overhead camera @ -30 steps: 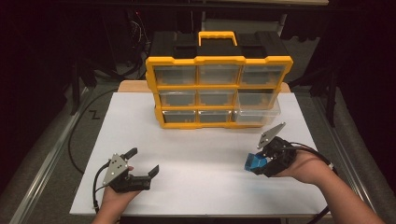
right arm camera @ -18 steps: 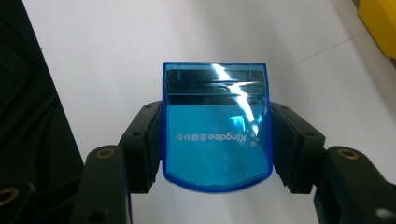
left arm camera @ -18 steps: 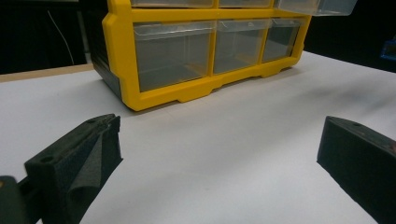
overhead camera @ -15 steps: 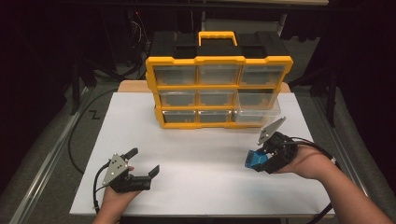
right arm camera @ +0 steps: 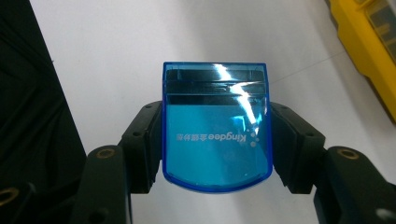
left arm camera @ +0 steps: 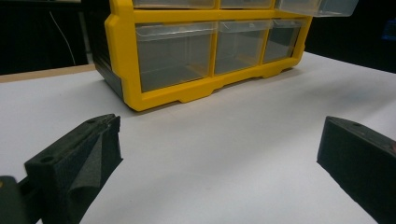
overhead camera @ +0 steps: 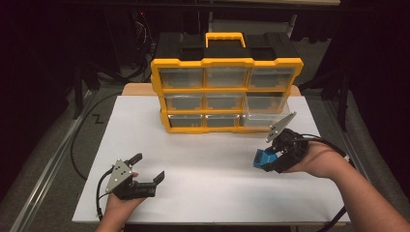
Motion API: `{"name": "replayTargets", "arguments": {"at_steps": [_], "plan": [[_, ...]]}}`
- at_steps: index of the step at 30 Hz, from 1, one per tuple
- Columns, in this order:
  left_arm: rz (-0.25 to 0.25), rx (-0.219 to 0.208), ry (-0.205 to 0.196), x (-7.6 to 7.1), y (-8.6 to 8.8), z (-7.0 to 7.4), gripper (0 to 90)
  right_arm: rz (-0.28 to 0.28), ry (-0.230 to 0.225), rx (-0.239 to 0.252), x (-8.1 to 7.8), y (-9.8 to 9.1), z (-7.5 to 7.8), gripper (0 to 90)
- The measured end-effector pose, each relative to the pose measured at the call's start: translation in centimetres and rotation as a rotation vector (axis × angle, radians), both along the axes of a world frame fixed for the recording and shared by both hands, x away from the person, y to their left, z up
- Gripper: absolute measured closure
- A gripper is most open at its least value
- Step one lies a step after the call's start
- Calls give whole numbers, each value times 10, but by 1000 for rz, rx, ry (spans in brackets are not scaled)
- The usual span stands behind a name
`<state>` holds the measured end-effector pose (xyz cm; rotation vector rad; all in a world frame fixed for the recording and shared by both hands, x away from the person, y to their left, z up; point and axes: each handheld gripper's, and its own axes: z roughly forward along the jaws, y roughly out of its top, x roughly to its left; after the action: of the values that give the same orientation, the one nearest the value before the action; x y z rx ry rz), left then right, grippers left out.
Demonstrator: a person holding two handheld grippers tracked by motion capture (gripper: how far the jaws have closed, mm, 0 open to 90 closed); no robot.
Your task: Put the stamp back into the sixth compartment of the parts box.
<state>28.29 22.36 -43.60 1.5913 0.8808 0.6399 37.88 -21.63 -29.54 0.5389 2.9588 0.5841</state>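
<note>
1. Right gripper [right arm camera: 217, 135] is clamped on a blue translucent box [right arm camera: 215, 128], one jaw on each side wall. In the high view it is held off the white sheet [overhead camera: 203, 159], near the right front corner of the yellow drawer organiser [overhead camera: 226, 92].
2. Left gripper [overhead camera: 147, 169] rests low on the sheet near the person's edge, jaws wide apart with nothing between them, well away from the organiser.
3. Risk: the box walls look smooth and glossy, and the pads grip only the lower half. A tilt or knock could let it slide out.
4. Risk: one clear drawer [overhead camera: 268, 108] at the organiser's right end stands pulled out. Judged likely to be the target; a low approach could strike its front lip.
5. Risk: the organiser is not braced, so a push could shift it on the sheet.
6. Count: two grippers, one blue box, one organiser, nine drawers in three rows of three, one yellow carry handle [overhead camera: 225, 37].
</note>
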Motion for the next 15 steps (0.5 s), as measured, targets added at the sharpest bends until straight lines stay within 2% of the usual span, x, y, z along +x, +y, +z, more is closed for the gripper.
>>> {"name": "replayTargets", "arguments": {"at_steps": [15], "plan": [[-2, 0, 1, 0, 1, 0, 3, -4, -17, 1, 4, 1, 22, 438]]}}
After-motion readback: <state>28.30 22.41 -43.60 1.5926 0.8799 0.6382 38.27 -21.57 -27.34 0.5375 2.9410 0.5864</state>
